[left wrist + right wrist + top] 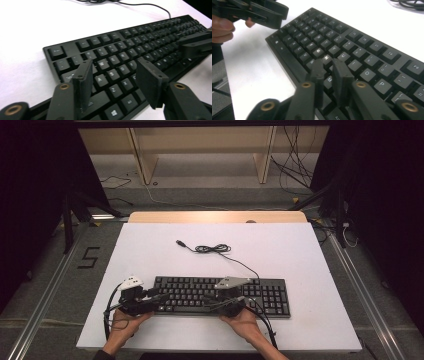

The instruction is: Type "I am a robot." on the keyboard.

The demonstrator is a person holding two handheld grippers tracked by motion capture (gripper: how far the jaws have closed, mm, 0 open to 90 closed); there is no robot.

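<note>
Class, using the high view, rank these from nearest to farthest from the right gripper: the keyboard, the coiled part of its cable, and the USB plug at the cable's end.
From the right gripper:
1. Keyboard, directly beneath it.
2. Coiled cable, mid-table behind the keyboard.
3. USB plug, farther back and left of the coil.

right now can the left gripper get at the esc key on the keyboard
Probably yes. The left gripper hangs over the A-S-Z keys of the keyboard with jaws apart and nothing between them, and the Esc key lies uncovered up and to the left in its view.
</note>
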